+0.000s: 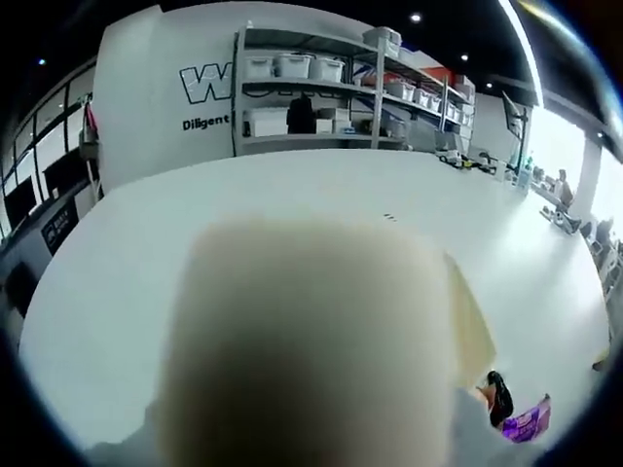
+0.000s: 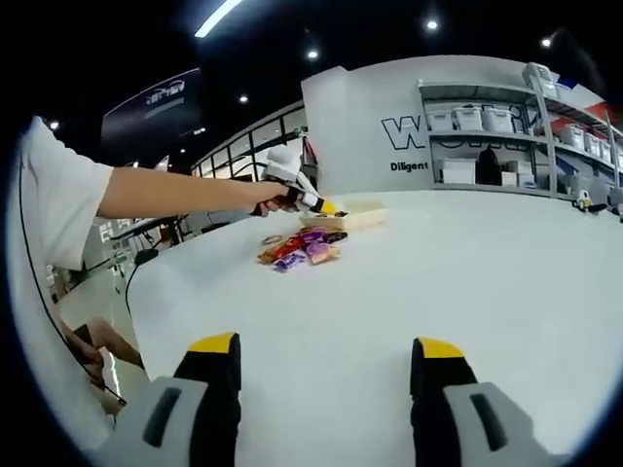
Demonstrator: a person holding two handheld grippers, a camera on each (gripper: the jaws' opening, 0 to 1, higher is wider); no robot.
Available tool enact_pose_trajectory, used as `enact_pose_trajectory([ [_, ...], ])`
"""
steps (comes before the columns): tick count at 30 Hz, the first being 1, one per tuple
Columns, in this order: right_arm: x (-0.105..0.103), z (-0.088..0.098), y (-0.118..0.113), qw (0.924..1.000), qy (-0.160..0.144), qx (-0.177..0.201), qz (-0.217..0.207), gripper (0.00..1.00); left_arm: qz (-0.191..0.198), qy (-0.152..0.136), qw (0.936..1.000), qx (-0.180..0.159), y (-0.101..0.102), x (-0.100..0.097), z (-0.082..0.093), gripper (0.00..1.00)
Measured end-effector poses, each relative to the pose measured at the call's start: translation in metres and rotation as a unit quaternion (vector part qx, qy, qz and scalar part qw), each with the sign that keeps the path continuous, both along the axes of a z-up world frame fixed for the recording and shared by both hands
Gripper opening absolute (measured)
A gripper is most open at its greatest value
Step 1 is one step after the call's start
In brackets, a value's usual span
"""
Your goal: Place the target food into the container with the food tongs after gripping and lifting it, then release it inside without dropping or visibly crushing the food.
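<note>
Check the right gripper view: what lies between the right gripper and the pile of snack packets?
Bare white table. In the right gripper view nothing sits between the right gripper and the snack packets; the left gripper sits beyond them.

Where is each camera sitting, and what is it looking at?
Left gripper view: rides the left gripper, close up against a blurry beige container, facing across the white table toward the shelves.
Right gripper view: rides the right gripper, jaws apart, looking over the table at the snack packets; the person's arm holds the left gripper there.
Shared: table, shelves, wall lettering, container.
</note>
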State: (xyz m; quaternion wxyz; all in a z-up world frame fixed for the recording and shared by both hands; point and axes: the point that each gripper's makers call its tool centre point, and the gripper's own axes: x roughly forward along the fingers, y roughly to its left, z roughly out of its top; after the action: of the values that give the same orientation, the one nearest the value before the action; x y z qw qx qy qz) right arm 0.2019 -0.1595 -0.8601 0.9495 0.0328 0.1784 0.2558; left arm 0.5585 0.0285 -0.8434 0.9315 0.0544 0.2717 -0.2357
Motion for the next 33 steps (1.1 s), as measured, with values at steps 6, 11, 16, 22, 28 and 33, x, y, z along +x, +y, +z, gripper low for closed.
enact_pose_trajectory([
  [6,-0.001,0.004,-0.001,1.0,-0.004,0.002,-0.002,0.68,-0.005,-0.029,0.9996,-0.005,-0.003,0.002,0.017,0.28],
  [11,-0.002,0.006,-0.001,1.0,-0.007,0.001,-0.003,0.68,-0.014,-0.052,0.9985,-0.003,-0.004,-0.002,0.036,0.27],
  [16,-0.004,0.009,0.002,0.9999,-0.01,0.001,0.0,0.68,-0.029,-0.06,0.9978,-0.002,-0.005,-0.019,0.045,0.27],
  [22,-0.006,0.013,0.007,0.9998,-0.017,0.001,0.006,0.68,-0.046,-0.057,0.9973,-0.006,-0.006,-0.043,0.05,0.27],
  [28,-0.008,0.016,0.013,0.9997,-0.021,0.004,0.012,0.68,-0.053,-0.06,0.9968,-0.007,-0.002,-0.067,0.05,0.27],
  [33,-0.012,0.017,0.018,0.9996,-0.023,0.004,0.018,0.68,-0.056,-0.039,0.9977,-0.002,0.004,-0.092,0.035,0.27],
])
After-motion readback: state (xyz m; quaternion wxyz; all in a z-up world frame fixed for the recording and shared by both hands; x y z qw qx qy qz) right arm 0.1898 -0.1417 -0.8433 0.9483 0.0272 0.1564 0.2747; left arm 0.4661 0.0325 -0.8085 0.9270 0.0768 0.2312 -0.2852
